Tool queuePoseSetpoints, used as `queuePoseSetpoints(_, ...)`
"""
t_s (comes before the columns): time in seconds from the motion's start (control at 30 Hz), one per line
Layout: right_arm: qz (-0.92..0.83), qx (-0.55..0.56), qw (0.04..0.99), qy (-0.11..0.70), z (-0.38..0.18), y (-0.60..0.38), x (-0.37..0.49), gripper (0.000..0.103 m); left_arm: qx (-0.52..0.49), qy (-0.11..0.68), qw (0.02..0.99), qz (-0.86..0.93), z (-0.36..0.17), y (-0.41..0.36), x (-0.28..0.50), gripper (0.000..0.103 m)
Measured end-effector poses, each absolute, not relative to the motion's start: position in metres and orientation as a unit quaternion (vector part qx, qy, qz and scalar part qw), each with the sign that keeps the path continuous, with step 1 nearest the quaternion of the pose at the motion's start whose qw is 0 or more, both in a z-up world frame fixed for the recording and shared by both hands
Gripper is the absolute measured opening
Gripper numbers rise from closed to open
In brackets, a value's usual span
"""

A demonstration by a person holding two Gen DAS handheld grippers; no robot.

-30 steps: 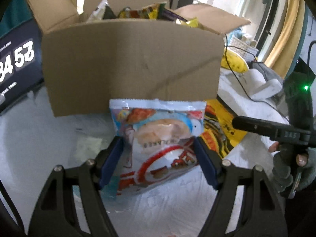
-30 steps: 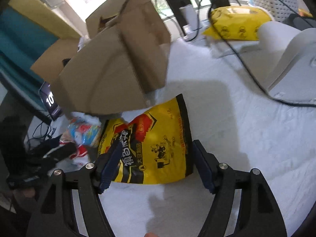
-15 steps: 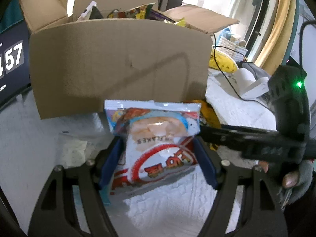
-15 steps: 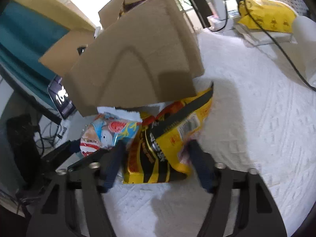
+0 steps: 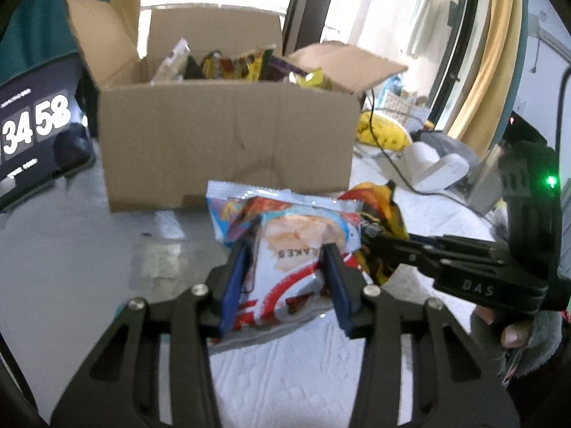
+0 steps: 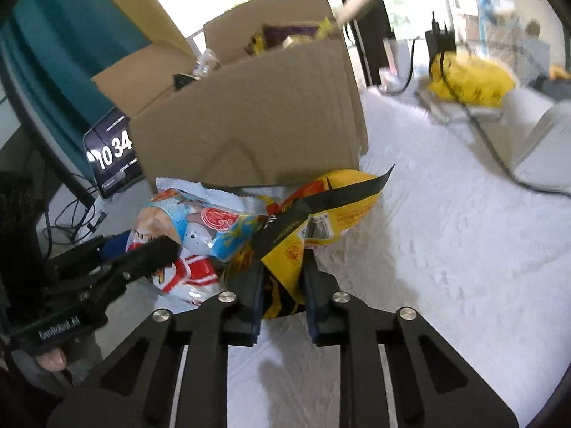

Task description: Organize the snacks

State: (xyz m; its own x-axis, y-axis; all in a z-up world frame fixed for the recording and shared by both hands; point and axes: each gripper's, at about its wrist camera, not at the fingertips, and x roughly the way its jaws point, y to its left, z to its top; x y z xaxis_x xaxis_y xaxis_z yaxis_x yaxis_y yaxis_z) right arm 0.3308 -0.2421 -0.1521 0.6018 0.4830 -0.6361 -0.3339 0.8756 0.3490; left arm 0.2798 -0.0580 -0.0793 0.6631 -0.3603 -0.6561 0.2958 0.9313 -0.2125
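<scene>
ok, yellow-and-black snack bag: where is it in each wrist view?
Left wrist: yellow-and-black snack bag sits right of centre, behind the white-and-red snack bag, with the right gripper closing on it.
Right wrist: centre, between that gripper's pads.
Shared landmark: cardboard box just behind both bags.

Clock screen [image 5: 32, 125] reads "34 58"; right claw [image 5: 371, 240] body reads "DAS".
</scene>
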Motion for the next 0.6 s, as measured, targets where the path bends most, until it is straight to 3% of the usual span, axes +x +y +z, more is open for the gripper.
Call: queuePoseSetpoints(0.6, 0.203, 0.070, 0.937, 0.276, -0.062, -0.271, 0.282, 0.011, -0.047, 0.286, 0.946, -0.148, 0.000, -0.017, 0.239, 0.044)
